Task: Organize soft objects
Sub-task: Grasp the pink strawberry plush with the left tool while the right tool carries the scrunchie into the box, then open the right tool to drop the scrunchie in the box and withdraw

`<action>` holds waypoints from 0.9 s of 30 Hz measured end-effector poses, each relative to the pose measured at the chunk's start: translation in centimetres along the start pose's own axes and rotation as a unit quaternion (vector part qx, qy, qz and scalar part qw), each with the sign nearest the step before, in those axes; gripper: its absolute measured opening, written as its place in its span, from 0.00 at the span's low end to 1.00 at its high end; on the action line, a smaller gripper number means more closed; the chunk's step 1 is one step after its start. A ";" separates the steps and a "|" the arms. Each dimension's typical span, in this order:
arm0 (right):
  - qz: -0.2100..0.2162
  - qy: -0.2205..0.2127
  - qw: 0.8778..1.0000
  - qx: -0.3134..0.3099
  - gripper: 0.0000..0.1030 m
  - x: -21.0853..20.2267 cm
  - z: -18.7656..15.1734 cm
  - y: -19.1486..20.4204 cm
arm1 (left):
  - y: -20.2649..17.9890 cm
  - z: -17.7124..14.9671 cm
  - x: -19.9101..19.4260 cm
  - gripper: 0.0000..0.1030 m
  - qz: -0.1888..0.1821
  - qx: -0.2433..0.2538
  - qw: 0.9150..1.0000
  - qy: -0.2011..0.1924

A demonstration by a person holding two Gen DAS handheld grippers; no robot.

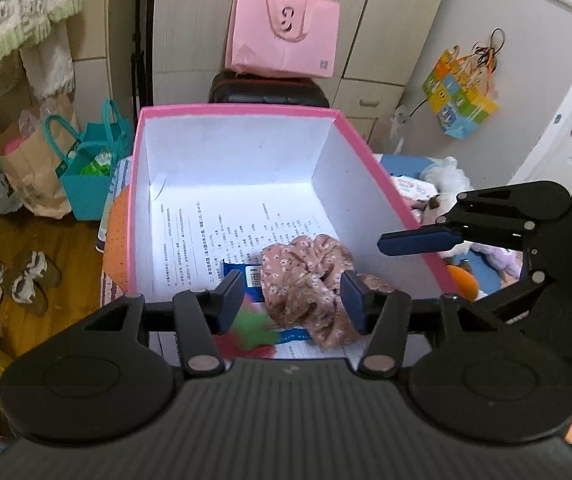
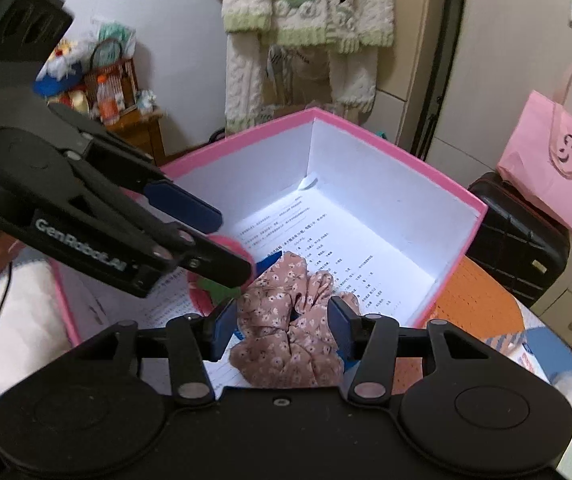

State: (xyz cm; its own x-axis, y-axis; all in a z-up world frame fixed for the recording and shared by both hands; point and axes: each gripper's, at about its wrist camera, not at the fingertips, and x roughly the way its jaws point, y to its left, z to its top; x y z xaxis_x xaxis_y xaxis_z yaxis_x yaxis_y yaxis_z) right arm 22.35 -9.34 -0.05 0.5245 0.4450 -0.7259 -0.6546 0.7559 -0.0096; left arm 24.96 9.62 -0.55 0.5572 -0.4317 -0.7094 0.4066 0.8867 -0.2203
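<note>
Inside the pink-rimmed white cardboard box [image 1: 141, 184], the floral pink fabric scrunchie [image 1: 306, 280] lies released between both parted hand-held grippers, left hand-held gripper [image 1: 292, 300] and right hand-held gripper [image 2: 281, 326].

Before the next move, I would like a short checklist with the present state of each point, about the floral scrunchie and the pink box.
1. Floral scrunchie lies inside the pink box, on the printed paper: ok.
2. Left gripper open, pads clear of the scrunchie: ok.
3. Right gripper open around the scrunchie: ok; whether its pads touch the fabric: cannot tell.
4. Red and green soft item also in the box: ok.
5. White plush toy outside the box, not yet put away: not ok.
</note>
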 end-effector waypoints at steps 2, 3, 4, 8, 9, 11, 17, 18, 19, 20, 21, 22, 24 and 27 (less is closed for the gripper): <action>0.001 -0.006 1.000 0.006 0.54 -0.8 -0.1 0.2 | -0.4 -0.2 -1.1 0.54 -0.004 0.004 1.000 -0.007; 0.002 -0.008 1.000 0.008 0.54 -1.2 -0.2 0.3 | -0.6 -0.3 -1.7 0.55 -0.005 0.007 1.000 -0.011; 0.003 -0.010 1.000 0.010 0.54 -1.6 -0.3 0.4 | -0.9 -0.4 -2.2 0.56 -0.006 0.010 1.000 -0.015; 0.000 -0.014 1.000 0.009 0.55 -3.1 -0.6 1.2 | -2.1 -0.9 -4.2 0.59 -0.014 0.024 0.999 -0.027; -0.001 -0.015 1.000 0.009 0.55 -3.5 -0.7 1.3 | -2.4 -1.0 -4.7 0.59 -0.016 0.027 0.999 -0.029; -0.004 -0.020 1.000 0.007 0.56 -4.4 -0.9 1.7 | -3.1 -1.3 -5.7 0.60 -0.019 0.036 0.999 -0.034; -0.018 -0.034 0.999 0.000 0.58 -7.3 -2.0 2.7 | -5.2 -2.3 -8.4 0.60 -0.029 0.061 0.997 -0.042; -0.019 -0.036 0.999 -0.001 0.59 -7.8 -2.2 2.8 | -5.6 -2.4 -8.7 0.60 -0.029 0.066 0.996 -0.043; -0.021 -0.037 0.999 -0.002 0.59 -8.1 -2.4 2.9 | -5.8 -2.6 -9.0 0.60 -0.029 0.071 0.996 -0.043; -0.024 -0.040 0.999 -0.002 0.59 -8.7 -2.7 3.1 | -6.3 -2.7 -9.4 0.60 -0.029 0.076 0.996 -0.043; -0.026 -0.041 0.999 -0.002 0.59 -9.1 -2.9 3.2 | -6.6 -2.8 -9.7 0.60 -0.029 0.081 0.995 -0.045; -0.028 -0.042 0.999 -0.004 0.60 -9.7 -3.2 3.3 | -7.1 -2.9 -10.0 0.60 -0.028 0.086 0.995 -0.047; -0.034 -0.047 0.998 -0.006 0.61 -10.7 -3.8 3.5 | -7.9 -3.1 -10.4 0.60 -0.026 0.094 0.994 -0.050; -0.048 -0.061 0.997 -0.008 0.61 -12.7 -5.3 3.5 | -9.2 -3.4 -10.7 0.61 -0.030 0.108 0.993 -0.050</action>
State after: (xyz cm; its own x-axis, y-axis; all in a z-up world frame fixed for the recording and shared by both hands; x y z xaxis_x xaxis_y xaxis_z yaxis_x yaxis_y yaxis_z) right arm 10.51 -14.89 5.52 0.6470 0.4258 -0.6325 -0.6055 0.7911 -0.0869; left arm 12.83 6.59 6.78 0.5923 -0.5060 -0.6270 0.5800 0.8079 -0.1041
